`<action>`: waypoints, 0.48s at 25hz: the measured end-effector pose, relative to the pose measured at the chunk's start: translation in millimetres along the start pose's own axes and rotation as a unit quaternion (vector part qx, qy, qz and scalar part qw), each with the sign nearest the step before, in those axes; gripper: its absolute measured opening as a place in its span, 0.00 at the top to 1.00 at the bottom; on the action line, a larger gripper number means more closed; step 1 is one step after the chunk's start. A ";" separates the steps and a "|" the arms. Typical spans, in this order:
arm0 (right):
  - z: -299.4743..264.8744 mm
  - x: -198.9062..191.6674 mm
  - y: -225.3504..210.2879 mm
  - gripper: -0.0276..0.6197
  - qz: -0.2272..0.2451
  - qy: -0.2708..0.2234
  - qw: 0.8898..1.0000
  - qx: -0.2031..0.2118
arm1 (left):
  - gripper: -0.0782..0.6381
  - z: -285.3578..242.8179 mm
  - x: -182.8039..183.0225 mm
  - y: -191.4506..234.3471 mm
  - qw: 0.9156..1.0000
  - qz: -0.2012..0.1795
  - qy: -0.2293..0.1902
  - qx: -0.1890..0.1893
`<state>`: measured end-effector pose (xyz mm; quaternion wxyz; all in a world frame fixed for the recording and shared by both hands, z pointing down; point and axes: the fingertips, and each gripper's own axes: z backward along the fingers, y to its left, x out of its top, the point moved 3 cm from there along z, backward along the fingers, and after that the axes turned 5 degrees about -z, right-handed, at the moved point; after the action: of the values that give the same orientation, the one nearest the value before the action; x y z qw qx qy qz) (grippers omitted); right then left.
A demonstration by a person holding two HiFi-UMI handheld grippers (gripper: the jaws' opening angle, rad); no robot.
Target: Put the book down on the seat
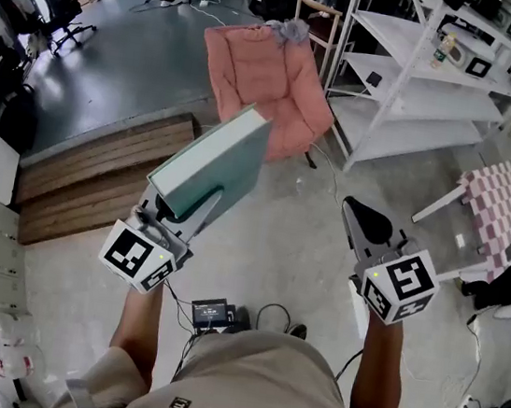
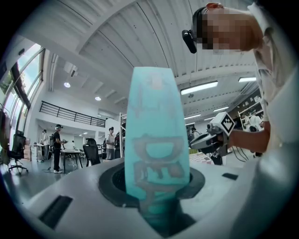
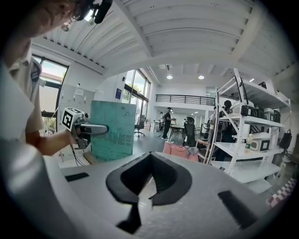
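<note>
In the head view my left gripper (image 1: 201, 202) is shut on the lower edge of a teal hardcover book (image 1: 214, 160), which is held up and tilted over the floor. In the left gripper view the book (image 2: 156, 140) stands upright between the jaws and fills the middle. My right gripper (image 1: 366, 221) hangs to the right, shut and empty; it also shows in the left gripper view (image 2: 211, 140). The seat, a pink armchair (image 1: 267, 87), stands farther ahead, apart from both grippers. In the right gripper view the armchair (image 3: 180, 150) sits ahead and the book (image 3: 112, 130) is at the left.
A white shelving rack (image 1: 425, 71) stands right of the armchair. A low wooden platform (image 1: 99, 176) lies at the left, and a checkered stool (image 1: 505, 205) at the right. Cables and a small device (image 1: 214, 313) lie by the person's feet. People stand at desks (image 2: 58, 147) in the background.
</note>
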<state>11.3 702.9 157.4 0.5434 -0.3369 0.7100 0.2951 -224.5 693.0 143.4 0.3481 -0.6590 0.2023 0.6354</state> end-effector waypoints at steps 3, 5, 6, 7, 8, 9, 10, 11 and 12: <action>-3.7 1.8 4.8 0.98 0.000 0.003 1.000 0.000 | 0.68 3.8 -1.1 5.0 1.000 0.003 0.000 -0.001; -7.3 1.5 5.4 0.98 -0.001 0.005 1.000 -0.002 | 0.68 4.0 -2.4 9.1 1.000 0.005 -0.001 -0.003; -9.6 0.5 5.1 0.98 -0.002 0.006 1.000 -0.003 | 0.68 3.6 -3.6 11.5 1.000 0.005 -0.002 -0.004; -12.4 -0.8 5.0 0.98 -0.003 0.007 1.000 -0.004 | 0.68 3.0 -5.3 14.0 1.000 0.006 -0.002 -0.005; -15.4 -1.9 5.1 0.98 -0.005 0.008 1.000 -0.004 | 0.68 2.4 -7.5 16.5 1.000 0.007 -0.003 -0.006; -18.5 -2.8 5.1 0.97 -0.006 0.008 1.000 -0.005 | 0.68 1.8 -9.9 18.9 1.000 0.008 -0.003 -0.006; -21.7 -3.8 4.7 0.98 -0.008 0.008 1.000 -0.006 | 0.68 1.2 -12.2 21.4 1.000 0.009 -0.003 -0.007; -24.8 -4.8 4.2 0.97 -0.011 0.008 1.000 -0.008 | 0.68 0.9 -14.3 24.2 1.000 0.009 -0.003 -0.008; -27.9 -5.6 3.9 0.97 -0.014 0.006 1.000 -0.010 | 0.68 1.2 -16.1 27.3 1.000 0.010 -0.003 -0.008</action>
<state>-6.8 684.2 169.6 0.5399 -0.3540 0.7056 0.2920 -246.4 672.6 153.7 0.3370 -0.6575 0.2025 0.6427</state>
